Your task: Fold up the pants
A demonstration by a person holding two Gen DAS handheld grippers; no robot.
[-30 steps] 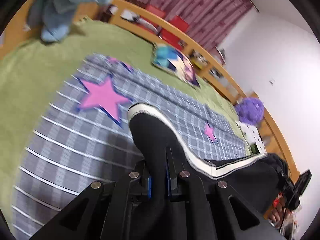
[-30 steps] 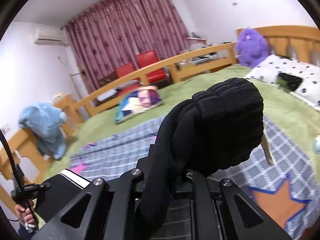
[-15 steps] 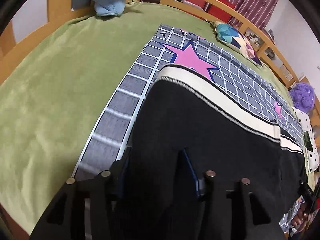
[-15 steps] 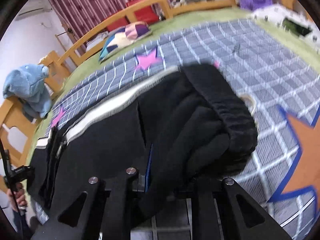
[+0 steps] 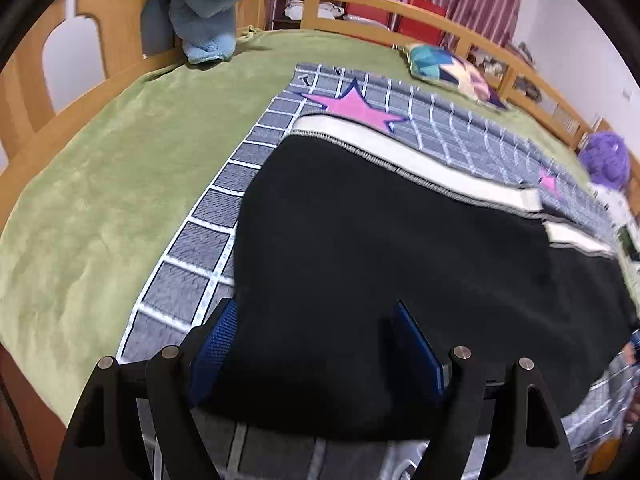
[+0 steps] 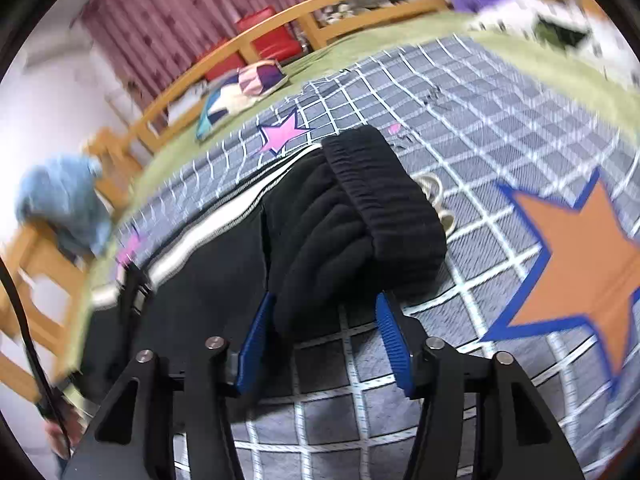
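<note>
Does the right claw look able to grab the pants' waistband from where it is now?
Probably yes: the right claw is open, and the bunched waistband of the pants lies just ahead with nothing between.

The pants (image 5: 400,248) lie flat on the checked blanket (image 5: 192,292), which lies on the bed cover (image 5: 100,200). The left gripper (image 5: 316,344) stands over the pants' near edge, jaws apart. From it, the cushion (image 5: 448,68) is at one o'clock, the plush toy (image 5: 212,4) at eleven, on the bed rail (image 5: 360,2). The right gripper (image 6: 324,332) straddles the waistband (image 6: 384,200) end.
</note>
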